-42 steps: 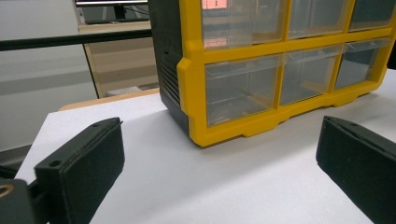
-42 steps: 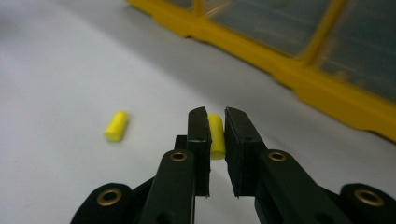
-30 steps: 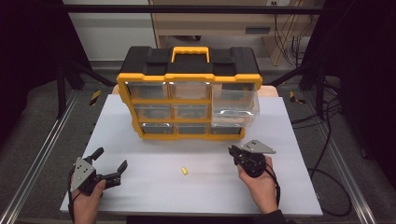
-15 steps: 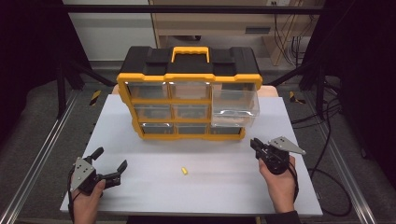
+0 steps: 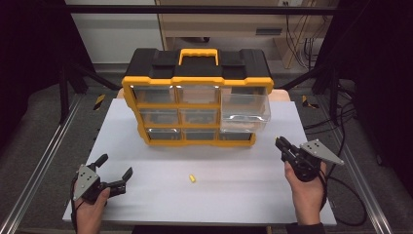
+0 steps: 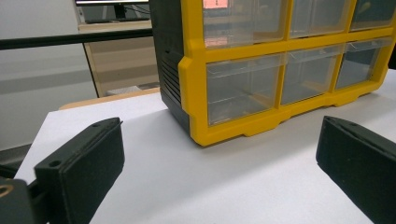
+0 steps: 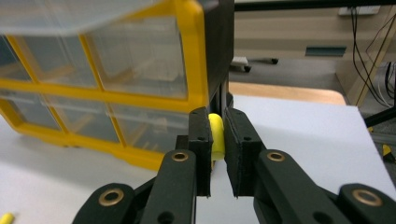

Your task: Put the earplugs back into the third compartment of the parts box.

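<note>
A small yellow piece (image 7: 215,135) sits pinched between the nearly closed jaws of the right gripper (image 7: 216,140), held above the white worktop (image 5: 234,195) just off the right front corner of a yellow-and-black drawer organiser (image 5: 197,105). Seen from above, that gripper (image 5: 282,145) hangs near the organiser's one pulled-out clear drawer (image 5: 245,113), which looks the likely destination.

The piece appears light and rigid, with a smooth rounded top that could slip if the grip eased; taking it across its short width, as here, seems the sound hold. A second yellow piece (image 5: 192,179) lies loose on the worktop, well apart from both hands, and would need the same careful pinch, low against the surface.

The left gripper (image 5: 113,171) rests at the near left of the worktop, its jaws wide apart with nothing between them, pointed toward the organiser's left corner (image 6: 201,93).

Much of the held piece is covered by the jaw pads, so its full shape and length cannot be made out. The pulled-out drawer is blurred at the top of the right gripper view, and the contents of the clear drawers are hard to tell through the plastic.
</note>
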`<state>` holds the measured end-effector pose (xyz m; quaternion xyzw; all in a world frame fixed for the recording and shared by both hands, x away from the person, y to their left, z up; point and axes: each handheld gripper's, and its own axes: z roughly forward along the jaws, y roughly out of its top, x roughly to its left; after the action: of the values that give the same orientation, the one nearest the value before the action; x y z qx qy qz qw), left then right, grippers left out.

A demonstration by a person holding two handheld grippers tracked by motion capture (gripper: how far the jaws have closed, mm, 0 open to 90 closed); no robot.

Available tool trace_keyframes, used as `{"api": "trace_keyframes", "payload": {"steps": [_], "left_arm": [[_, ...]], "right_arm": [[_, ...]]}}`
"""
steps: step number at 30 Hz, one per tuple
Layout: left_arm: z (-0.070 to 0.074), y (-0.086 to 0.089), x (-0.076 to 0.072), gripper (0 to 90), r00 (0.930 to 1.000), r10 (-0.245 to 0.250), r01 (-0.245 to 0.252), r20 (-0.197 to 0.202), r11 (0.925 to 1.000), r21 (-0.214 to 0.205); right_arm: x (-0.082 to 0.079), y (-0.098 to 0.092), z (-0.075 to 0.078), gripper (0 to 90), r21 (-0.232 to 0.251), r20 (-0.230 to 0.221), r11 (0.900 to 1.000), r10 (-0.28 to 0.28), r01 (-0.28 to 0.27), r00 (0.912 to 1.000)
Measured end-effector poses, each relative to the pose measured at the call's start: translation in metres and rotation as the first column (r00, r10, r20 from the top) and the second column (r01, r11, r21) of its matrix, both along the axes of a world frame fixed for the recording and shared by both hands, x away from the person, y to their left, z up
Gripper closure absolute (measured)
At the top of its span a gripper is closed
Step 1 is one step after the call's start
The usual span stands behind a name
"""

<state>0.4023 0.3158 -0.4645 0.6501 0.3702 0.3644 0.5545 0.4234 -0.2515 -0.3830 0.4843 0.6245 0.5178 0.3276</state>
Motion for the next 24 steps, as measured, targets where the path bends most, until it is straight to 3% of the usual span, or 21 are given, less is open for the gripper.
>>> {"api": "trace_keyframes", "payload": {"steps": [16,24], "left_arm": [[0.000,0.001,-0.001,0.6,1.0000,0.004,-0.004,0.003,1.0000,-0.002],[0.000,0.001,-0.002,0.6,1.0000,0.002,-0.002,0.005,1.0000,0.002]], "right_arm": [[-0.022,0.006,0.039,81.6,0.005,0.119,1.0000,-0.003,0.003,0.9929],[-0.022,-0.004,0.062,81.6,-0.003,0.133,1.0000,-0.005,0.005,0.9911]]}}
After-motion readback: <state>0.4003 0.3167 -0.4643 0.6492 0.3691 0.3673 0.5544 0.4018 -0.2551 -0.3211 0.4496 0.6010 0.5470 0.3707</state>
